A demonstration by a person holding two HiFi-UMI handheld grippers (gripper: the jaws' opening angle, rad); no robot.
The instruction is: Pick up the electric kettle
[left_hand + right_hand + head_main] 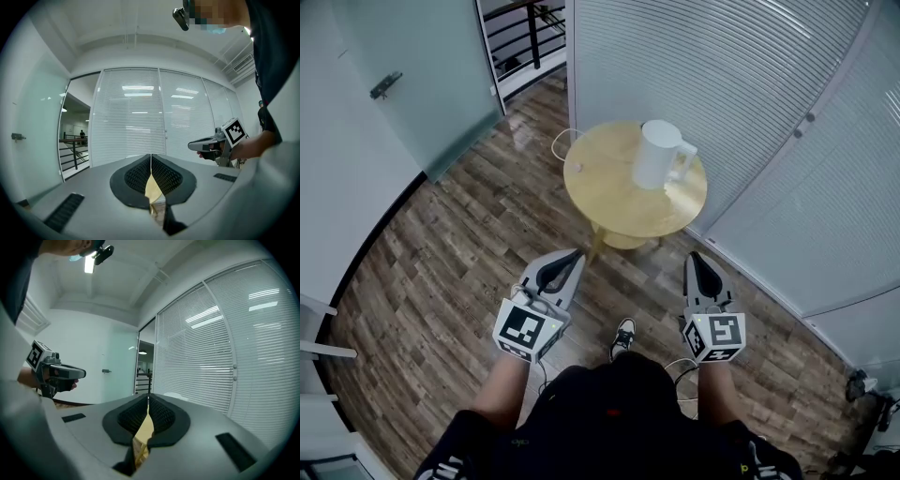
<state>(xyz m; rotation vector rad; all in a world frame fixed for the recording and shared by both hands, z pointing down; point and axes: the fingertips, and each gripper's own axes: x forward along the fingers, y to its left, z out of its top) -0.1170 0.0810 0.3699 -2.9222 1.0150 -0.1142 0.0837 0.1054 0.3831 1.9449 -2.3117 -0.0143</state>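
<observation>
The white electric kettle [659, 155] stands upright on the round wooden table [609, 192] in the upper middle of the head view, toward the table's right edge, handle to the right. A white cord [561, 142] loops off the table's upper left rim. Both my claws sit lower in the frame, well apart from the kettle and short of the table. My left gripper [577, 253] points at the table's lower left edge, my right gripper [696, 256] at its lower right. Each has its jaws pressed together with nothing between them. My shoe [623, 335] shows on the wood-plank floor [459, 244] between them.
</observation>
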